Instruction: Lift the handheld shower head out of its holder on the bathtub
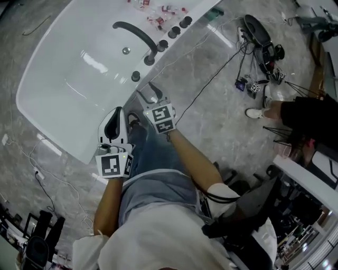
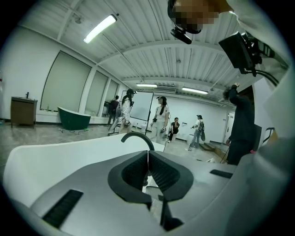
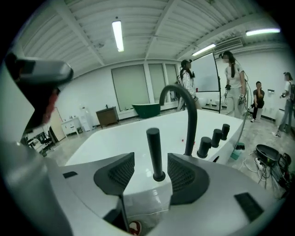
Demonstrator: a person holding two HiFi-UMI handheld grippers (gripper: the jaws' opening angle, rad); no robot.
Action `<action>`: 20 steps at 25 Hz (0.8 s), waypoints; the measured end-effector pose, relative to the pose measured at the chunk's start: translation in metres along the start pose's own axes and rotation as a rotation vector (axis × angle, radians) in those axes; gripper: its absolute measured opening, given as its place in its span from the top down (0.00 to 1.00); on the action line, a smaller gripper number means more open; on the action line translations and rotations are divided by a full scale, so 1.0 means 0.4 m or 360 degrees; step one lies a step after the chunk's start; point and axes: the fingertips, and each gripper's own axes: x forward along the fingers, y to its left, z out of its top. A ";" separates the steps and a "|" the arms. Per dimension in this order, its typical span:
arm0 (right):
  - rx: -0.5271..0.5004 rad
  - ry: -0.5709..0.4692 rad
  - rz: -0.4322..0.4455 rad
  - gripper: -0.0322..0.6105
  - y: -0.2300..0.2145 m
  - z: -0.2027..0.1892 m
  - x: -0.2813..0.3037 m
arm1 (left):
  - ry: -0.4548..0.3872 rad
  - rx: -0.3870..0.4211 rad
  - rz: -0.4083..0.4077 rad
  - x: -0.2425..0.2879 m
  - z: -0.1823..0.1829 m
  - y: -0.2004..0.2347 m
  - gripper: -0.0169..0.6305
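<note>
The handheld shower head [image 3: 154,153] is a slim black cylinder. It stands upright in its holder on the white bathtub's rim [image 3: 147,196]. In the head view it shows as a small black dot [image 1: 135,76] on the rim's near edge. My right gripper [image 3: 150,162] is open, and the cylinder stands in line with the gap between its pads, touching neither. From above, that gripper [image 1: 148,92] sits just short of the rim. My left gripper [image 1: 117,112] hangs lower and to the left beside the tub, shut with nothing in it [image 2: 148,168].
A black arched faucet [image 3: 184,115] rises right behind the shower head, with three black knobs [image 3: 215,138] further along the rim. Small bottles [image 1: 158,13] lie at the tub's far end. Cables and gear [image 1: 259,47] cover the floor at right. People stand far off.
</note>
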 end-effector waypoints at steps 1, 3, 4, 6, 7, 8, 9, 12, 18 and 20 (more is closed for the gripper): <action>-0.0024 0.0037 -0.0013 0.63 -0.017 -0.040 0.059 | -0.0001 -0.0016 0.0009 0.013 -0.023 0.015 0.94; -0.0071 0.0103 -0.0040 0.62 -0.054 -0.110 0.171 | -0.0014 -0.0037 0.0030 0.044 -0.070 0.046 0.94; -0.0088 0.0127 -0.0054 0.62 -0.072 -0.136 0.219 | -0.0025 -0.0037 0.0042 0.060 -0.090 0.061 0.94; -0.0104 0.0165 -0.0077 0.62 -0.100 -0.176 0.297 | -0.0049 -0.0034 0.0061 0.092 -0.118 0.089 0.94; -0.0111 0.0187 -0.0078 0.62 -0.108 -0.192 0.328 | -0.0062 -0.0032 0.0069 0.108 -0.127 0.101 0.94; -0.0124 0.0208 -0.0069 0.63 -0.113 -0.206 0.354 | -0.0073 -0.0030 0.0077 0.124 -0.135 0.111 0.94; -0.0140 0.0226 -0.0054 0.63 -0.114 -0.218 0.376 | -0.0081 -0.0024 0.0085 0.139 -0.142 0.121 0.94; -0.0200 0.0247 -0.0015 0.63 -0.111 -0.246 0.420 | -0.0110 -0.0013 0.0109 0.186 -0.165 0.145 0.94; -0.0272 0.0260 -0.0019 0.63 -0.121 -0.292 0.496 | -0.0108 -0.0036 0.0208 0.289 -0.237 0.235 0.94; -0.0287 0.0270 -0.0031 0.64 -0.135 -0.310 0.518 | -0.0085 -0.0031 0.0221 0.323 -0.264 0.252 0.94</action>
